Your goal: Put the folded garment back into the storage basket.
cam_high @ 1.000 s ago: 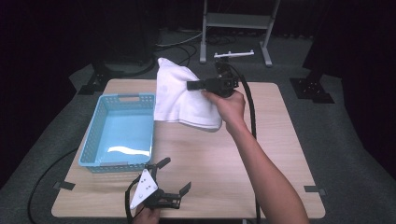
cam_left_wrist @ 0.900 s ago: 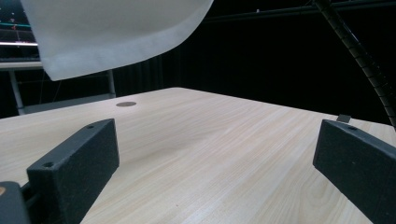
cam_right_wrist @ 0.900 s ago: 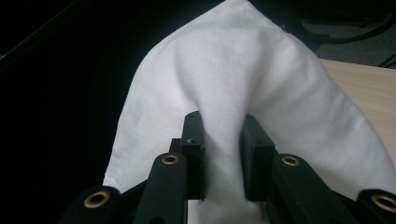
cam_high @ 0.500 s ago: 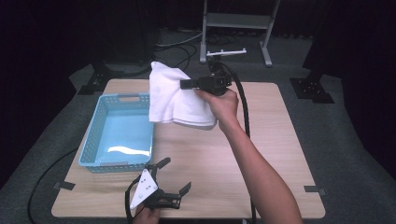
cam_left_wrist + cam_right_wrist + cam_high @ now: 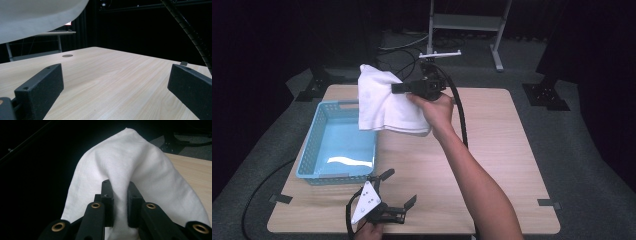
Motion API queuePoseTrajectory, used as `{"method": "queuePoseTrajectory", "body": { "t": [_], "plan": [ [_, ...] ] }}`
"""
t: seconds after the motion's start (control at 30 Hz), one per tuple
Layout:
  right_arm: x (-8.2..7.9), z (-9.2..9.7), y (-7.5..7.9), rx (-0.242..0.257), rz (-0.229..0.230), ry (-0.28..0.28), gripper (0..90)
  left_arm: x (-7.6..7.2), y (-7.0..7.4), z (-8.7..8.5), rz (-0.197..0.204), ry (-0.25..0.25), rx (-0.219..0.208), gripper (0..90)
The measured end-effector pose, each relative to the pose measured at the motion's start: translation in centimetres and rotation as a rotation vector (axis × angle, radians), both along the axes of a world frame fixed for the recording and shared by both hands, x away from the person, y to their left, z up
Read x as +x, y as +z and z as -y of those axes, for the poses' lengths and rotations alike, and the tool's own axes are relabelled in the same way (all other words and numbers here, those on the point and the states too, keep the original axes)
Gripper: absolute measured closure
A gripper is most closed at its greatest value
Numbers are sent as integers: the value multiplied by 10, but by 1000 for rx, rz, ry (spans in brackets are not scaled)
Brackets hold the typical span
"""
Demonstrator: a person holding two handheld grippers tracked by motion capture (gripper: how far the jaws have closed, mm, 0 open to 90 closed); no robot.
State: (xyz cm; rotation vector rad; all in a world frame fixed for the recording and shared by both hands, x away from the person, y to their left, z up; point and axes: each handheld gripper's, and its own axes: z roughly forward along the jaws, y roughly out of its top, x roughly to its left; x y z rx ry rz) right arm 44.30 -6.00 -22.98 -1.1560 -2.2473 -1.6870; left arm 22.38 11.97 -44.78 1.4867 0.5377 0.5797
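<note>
A white cloth (image 5: 384, 102) hangs in the air over the far left part of the wooden table (image 5: 502, 150), its lower edge by the basket's far right corner. My right gripper (image 5: 398, 88) is shut on a fold of it. In the right gripper view both black jaws pinch the cloth (image 5: 130, 157) at the gripper's tip (image 5: 119, 202). A light blue plastic basket (image 5: 307, 150) with nothing in it stands at the table's left. My left gripper (image 5: 399, 187) rests at the front edge, open. In its own view the left gripper (image 5: 115, 82) has only bare table between the wide jaws, and the cloth (image 5: 32, 17) hangs at top left.
The right gripper's black cable (image 5: 459, 110) arcs down beside the person's forearm (image 5: 472, 180). A metal stand (image 5: 462, 25) and dark tripod feet (image 5: 544, 95) sit on the floor beyond the table. Bare wood stretches to the right of the arm.
The right gripper has carried the cloth to the left, from over the table's middle to the basket's far right corner. The left gripper has stayed put.
</note>
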Motion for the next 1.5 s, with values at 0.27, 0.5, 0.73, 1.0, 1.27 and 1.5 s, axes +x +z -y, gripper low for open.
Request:
{"method": "queuePoseTrajectory", "body": {
  "t": [0.27,0.5,0.73,1.0,1.27,1.5],
  "plan": [
    [1,-10,-1,2,-9,6,803,0,0,0,0,-1,0,0],
    [2,-19,1,1,-8,6,803,0,0,0,-1,-8,0,0],
    [2,-33,4,3,-5,18,803,0,0,0,-1,-8,1,0],
    [2,-46,8,12,0,28,802,0,0,0,-1,-8,-1,0],
    [4,-58,7,22,-13,32,803,0,0,0,0,-8,2,0],
    [4,-72,6,66,-32,49,802,0,0,0,0,-8,0,0]
  ]
}}
